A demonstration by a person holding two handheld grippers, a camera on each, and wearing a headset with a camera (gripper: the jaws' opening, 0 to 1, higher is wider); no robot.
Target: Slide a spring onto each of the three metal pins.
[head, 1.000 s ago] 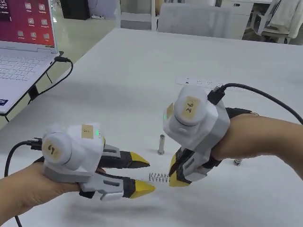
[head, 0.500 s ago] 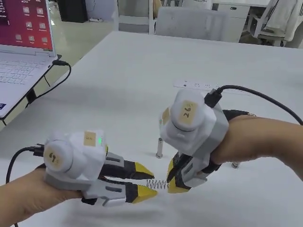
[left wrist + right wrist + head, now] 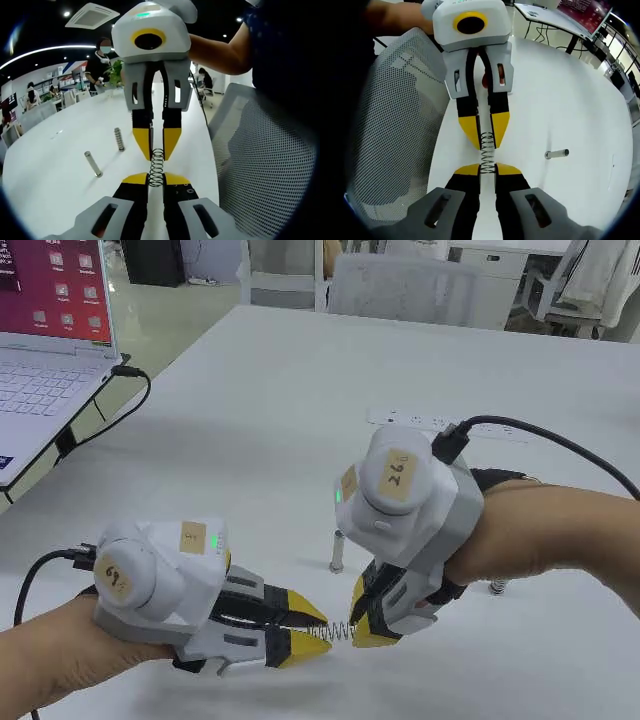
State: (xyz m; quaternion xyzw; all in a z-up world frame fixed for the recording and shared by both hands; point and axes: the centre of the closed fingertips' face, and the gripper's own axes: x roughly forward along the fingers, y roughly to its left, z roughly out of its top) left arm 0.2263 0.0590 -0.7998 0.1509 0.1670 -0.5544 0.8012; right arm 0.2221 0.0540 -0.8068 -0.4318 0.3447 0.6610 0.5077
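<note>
Head view: my right tool [image 3: 362, 625] pinches spring [image 3: 340, 630] level for handover; left tool [image 3: 326, 632] narrow, seemingly gripping other end; pin [image 3: 337, 552] at 12 o'clock.

The white table [image 3: 250, 410] carries a bare metal pin [image 3: 337, 552], upright, just beyond where the tips of the left gripper [image 3: 312, 630] and right gripper [image 3: 360, 628] meet. A second pin [image 3: 496, 587], ringed by a spring [image 3: 118, 136], stands past the right gripper's far side. A white power strip [image 3: 440, 423] lies well beyond both.
</note>
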